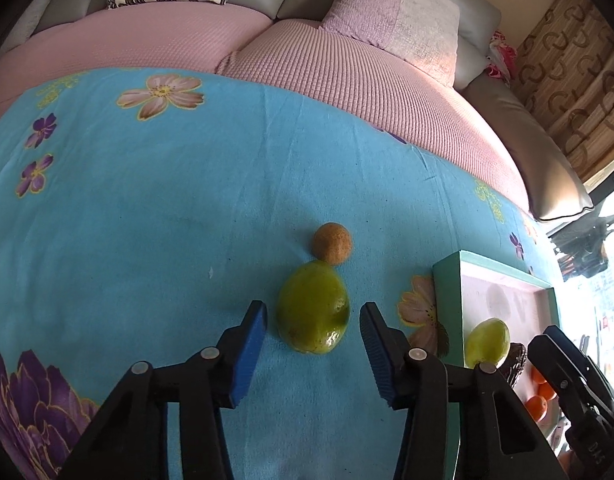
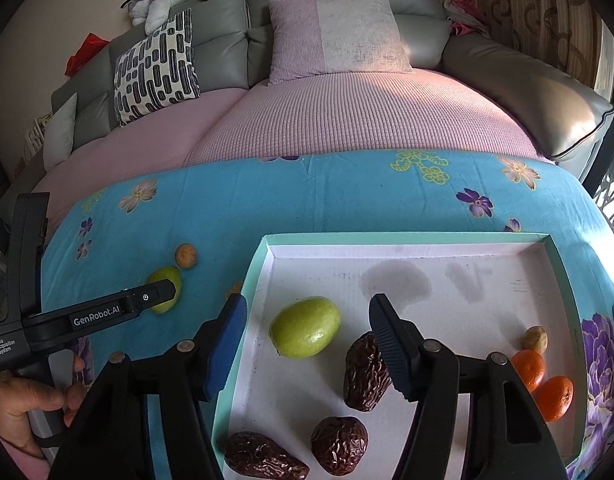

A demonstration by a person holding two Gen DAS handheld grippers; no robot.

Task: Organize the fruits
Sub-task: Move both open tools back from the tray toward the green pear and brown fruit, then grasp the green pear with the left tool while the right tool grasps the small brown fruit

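**Q:** What does the left wrist view show?

**A:** The left gripper (image 1: 313, 330) stands wide open with nothing in it. The green fruit (image 1: 313, 312) lies on the blue floral cloth (image 1: 147, 220) just ahead of the tips and centred between the blue pads (image 1: 251, 354), touching neither. Just beyond it, touching or nearly so, sits a small brown-orange fruit (image 1: 331, 243). The teal-rimmed tray (image 1: 447, 292) lies to the gripper's right.

**Q:** And the right wrist view?

**A:** The right gripper (image 2: 307, 344) hovers over the tray, jaws spread, holding nothing. Ahead between its fingers rests a second green fruit (image 2: 306, 327); a wrinkled dark date (image 2: 363, 372) lies under the right finger, two more dates (image 2: 339, 444) nearer the camera, and two oranges (image 2: 541, 384) far to the right beside a small tan fruit (image 2: 535, 338).

**Q:** How should the loose green fruit handle?

**A:** Probably light, firm and smooth-skinned (the glossy highlight suggests a slippery surface), so it may roll or squirt forward into its neighbour. A grip across the widest middle, pads on opposite flanks, looks soundest; moderate pressure should avoid bruising. Whether its underside is flattened cannot be told from here.
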